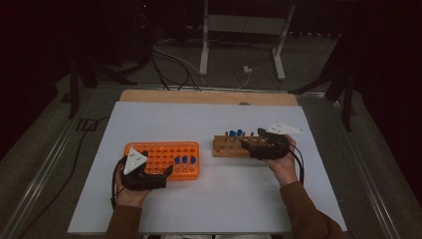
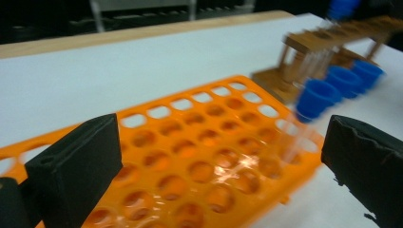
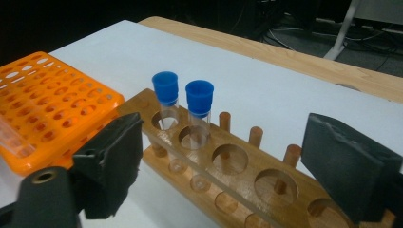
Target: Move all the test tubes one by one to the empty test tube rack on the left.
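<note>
An orange tube rack (image 1: 161,154) lies on the white table (image 1: 209,199) at the left, with three blue-capped tubes (image 1: 184,160) standing at its right end. My left gripper (image 1: 166,175) hovers at the rack's near edge. In the left gripper view its jaws (image 2: 221,161) stand wide open over the orange rack (image 2: 199,156), holding nothing, with the blue caps (image 2: 316,95) farther off. A wooden rack (image 1: 231,146) to the right holds two blue-capped tubes (image 3: 166,88). My right gripper (image 1: 246,145) is open at its near end, its jaws (image 3: 230,161) either side of empty holes in the wooden rack (image 3: 247,185).
The table's bare wooden strip (image 1: 209,97) runs along the far edge. Beyond it are cables and a metal stand (image 1: 244,30) on the dark floor. A white surface stretches in front of both racks (image 1: 224,194).
</note>
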The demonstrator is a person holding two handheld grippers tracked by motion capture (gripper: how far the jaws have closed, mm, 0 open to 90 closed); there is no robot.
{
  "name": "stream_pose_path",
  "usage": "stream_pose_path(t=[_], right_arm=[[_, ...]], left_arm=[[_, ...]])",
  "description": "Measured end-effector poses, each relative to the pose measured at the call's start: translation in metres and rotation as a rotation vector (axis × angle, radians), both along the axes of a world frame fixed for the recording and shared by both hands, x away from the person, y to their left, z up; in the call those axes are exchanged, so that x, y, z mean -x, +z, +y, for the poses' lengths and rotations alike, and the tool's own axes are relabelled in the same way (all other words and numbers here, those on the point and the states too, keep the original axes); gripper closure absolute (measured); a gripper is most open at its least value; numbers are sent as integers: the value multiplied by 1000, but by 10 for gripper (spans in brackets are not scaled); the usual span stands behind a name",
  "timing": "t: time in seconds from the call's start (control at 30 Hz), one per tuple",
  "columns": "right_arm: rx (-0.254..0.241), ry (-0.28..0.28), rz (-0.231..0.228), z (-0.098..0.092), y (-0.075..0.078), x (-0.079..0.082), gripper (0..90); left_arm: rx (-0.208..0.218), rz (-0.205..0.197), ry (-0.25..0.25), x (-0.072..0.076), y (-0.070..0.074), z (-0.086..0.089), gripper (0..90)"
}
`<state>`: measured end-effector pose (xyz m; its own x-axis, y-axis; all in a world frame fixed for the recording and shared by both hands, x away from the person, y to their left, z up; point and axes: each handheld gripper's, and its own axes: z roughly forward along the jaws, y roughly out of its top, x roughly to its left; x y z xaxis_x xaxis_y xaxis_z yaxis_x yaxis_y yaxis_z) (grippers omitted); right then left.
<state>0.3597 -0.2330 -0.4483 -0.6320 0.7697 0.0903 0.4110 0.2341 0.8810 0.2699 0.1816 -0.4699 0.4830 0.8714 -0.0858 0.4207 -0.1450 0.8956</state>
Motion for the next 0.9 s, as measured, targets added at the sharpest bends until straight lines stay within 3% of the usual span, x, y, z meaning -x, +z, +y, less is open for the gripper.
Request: stream_pose_path(t=[0.2, 0.33, 0.63, 0.73, 0.9], right_arm=[[29, 28, 12, 8, -7, -7, 264], [36, 25, 14, 14, -13, -11, 388], [63, 44, -32, 24, -15, -13, 674], [73, 50, -35, 26, -16, -14, 734], [68, 52, -27, 29, -17, -14, 757]], left_arm=[[13, -12, 62, -3, 0, 13, 6], [14, -8, 86, -5, -2, 18, 7], [13, 6, 94, -7, -4, 19, 7], [14, 7, 96, -7, -5, 19, 7], [17, 9, 99, -7, -5, 19, 7]])
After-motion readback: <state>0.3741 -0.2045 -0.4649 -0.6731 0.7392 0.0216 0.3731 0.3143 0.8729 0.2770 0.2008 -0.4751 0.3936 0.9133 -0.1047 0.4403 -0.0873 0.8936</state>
